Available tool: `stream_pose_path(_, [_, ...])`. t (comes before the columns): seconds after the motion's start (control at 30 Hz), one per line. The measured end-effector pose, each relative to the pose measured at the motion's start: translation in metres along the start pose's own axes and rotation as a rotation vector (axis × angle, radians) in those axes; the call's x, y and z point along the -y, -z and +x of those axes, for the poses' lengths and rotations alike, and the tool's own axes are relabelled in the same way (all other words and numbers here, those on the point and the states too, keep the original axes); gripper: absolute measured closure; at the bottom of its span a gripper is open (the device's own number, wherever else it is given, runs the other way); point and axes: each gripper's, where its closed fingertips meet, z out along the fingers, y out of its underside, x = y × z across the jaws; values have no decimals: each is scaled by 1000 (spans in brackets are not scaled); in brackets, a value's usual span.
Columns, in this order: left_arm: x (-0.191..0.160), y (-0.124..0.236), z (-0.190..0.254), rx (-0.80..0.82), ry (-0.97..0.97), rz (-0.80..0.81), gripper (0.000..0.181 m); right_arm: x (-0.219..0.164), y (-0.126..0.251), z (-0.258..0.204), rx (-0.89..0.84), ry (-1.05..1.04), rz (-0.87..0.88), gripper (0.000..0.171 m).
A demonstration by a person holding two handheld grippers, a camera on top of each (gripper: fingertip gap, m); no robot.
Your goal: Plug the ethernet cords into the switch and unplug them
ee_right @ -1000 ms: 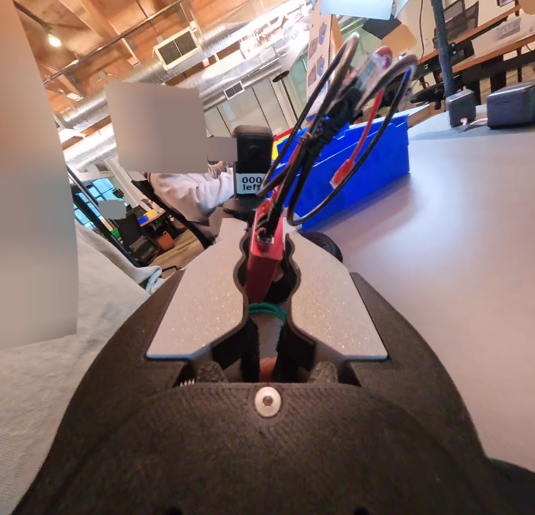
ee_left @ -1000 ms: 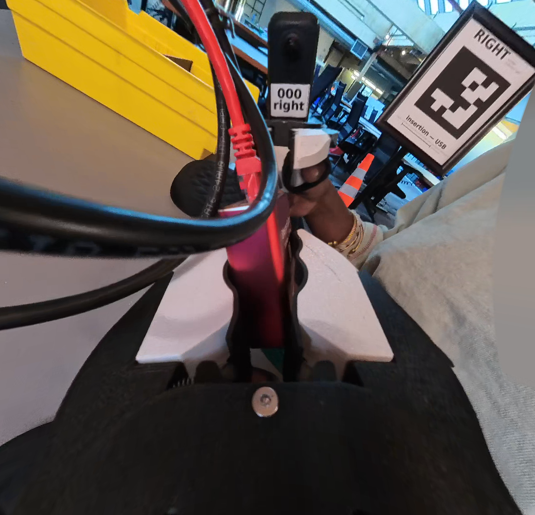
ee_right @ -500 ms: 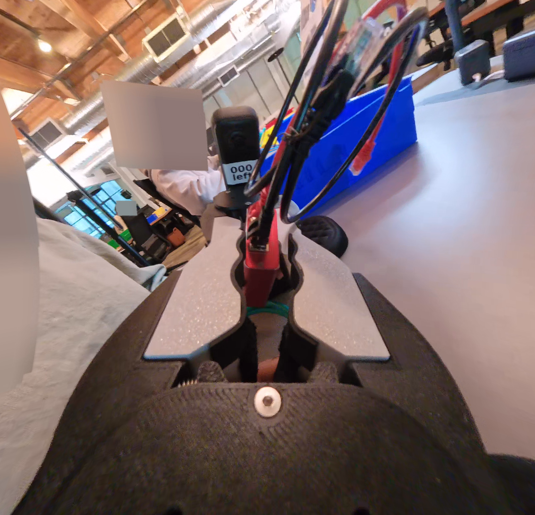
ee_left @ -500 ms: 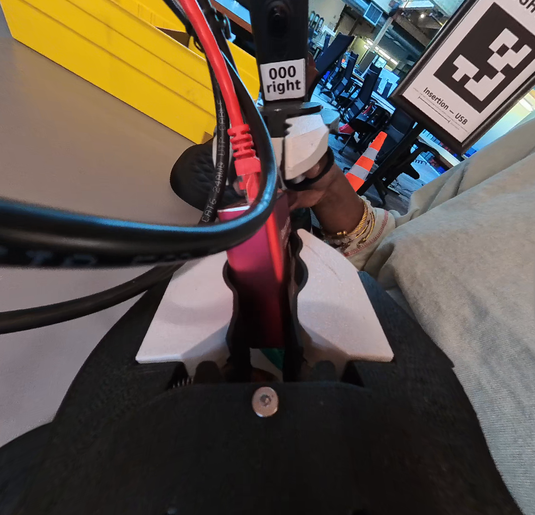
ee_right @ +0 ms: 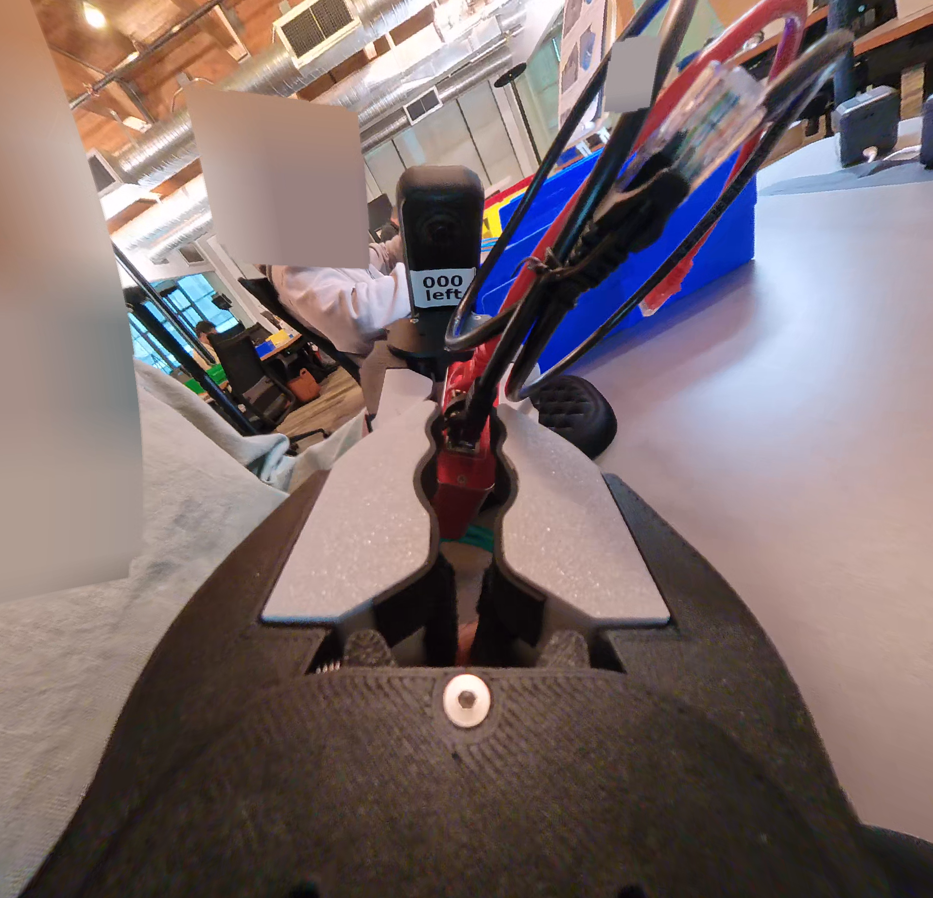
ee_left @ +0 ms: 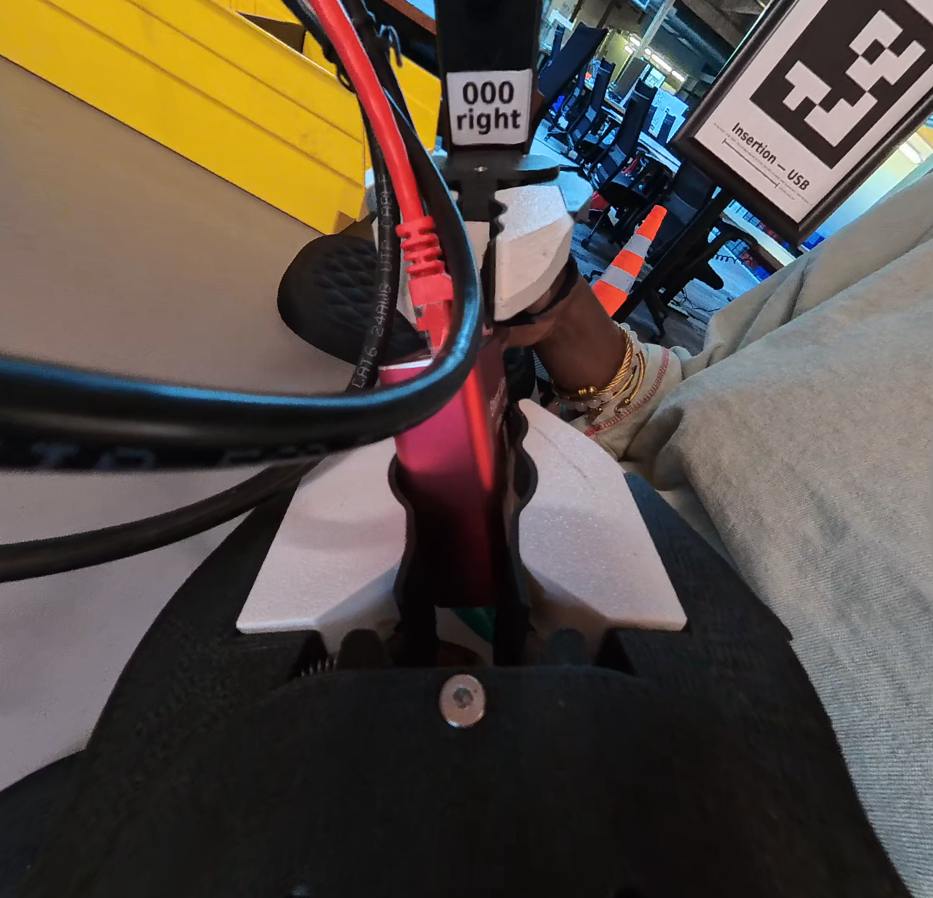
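Note:
The red switch is held up off the table between both grippers, end to end. My left gripper is shut on one end. My right gripper is shut on the other end of the switch. A red ethernet cord and a black cord are plugged into the switch. More black cords loop over it. A loose clear plug hangs in the bundle close to the right camera. The right gripper also shows in the left wrist view.
A yellow bin stands on the grey table at the far left. A blue bin stands behind the cords. A framed marker sign is at the upper right. A black rounded textured object lies on the table. The person's sleeve fills the near side. The tips of one gripper are about 4 centimetres away from the tips of the other.
Both grippers stay shut on the switch. The switch and cords have tilted and lifted, and the cord bundle with the clear plug has swung nearer to the right camera.

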Motion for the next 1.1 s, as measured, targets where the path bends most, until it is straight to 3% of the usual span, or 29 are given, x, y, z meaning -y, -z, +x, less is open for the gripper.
stream_pose_path(0.33, [-3, -1, -4, 29, 12, -14, 148, -2, -1, 5, -196, 534, -88, 151])
stream_pose_path(0.63, [2, 2, -7, 30, 39, 25, 146, 5, -5, 7, -328, 743, -43, 151])
stream_pose_path(1.0, [8, 5, -1, -16, 35, 64, 149, 13, -7, 2, -292, 613, 86, 155])
stream_pose_path(1.1, [-10, -2, 4, -28, -11, -58, 150, 56, 31, 4, -358, 532, 353, 158])
